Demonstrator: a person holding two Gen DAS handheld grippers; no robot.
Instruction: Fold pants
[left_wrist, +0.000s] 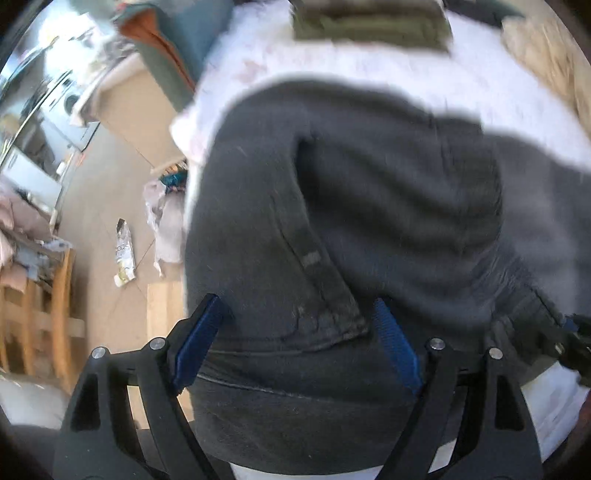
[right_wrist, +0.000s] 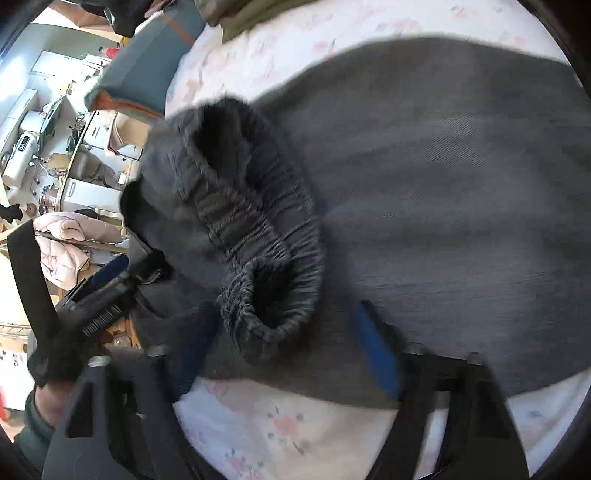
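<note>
Dark grey pants (left_wrist: 369, 206) lie spread on a white floral bedsheet (right_wrist: 280, 428). In the left wrist view my left gripper (left_wrist: 295, 301) points down over a pocket seam near the pants' edge, open, its blue pads (left_wrist: 199, 339) wide apart above the cloth. In the right wrist view the bunched elastic waistband (right_wrist: 258, 236) lies folded over the pants. My right gripper (right_wrist: 284, 317) straddles its near end, jaws apart, and the blurred blue pads (right_wrist: 373, 347) do not visibly press it. The left gripper (right_wrist: 122, 273), held by a gloved hand (right_wrist: 51, 362), also shows at the left by the waistband.
An olive-green folded garment (left_wrist: 369, 26) lies at the far side of the bed. A teal cushion with orange trim (right_wrist: 147, 77) sits at the bed's far left corner. Left of the bed is tan floor (left_wrist: 103, 206) with a wooden chair (left_wrist: 55, 295), litter and cluttered shelves (right_wrist: 55, 147).
</note>
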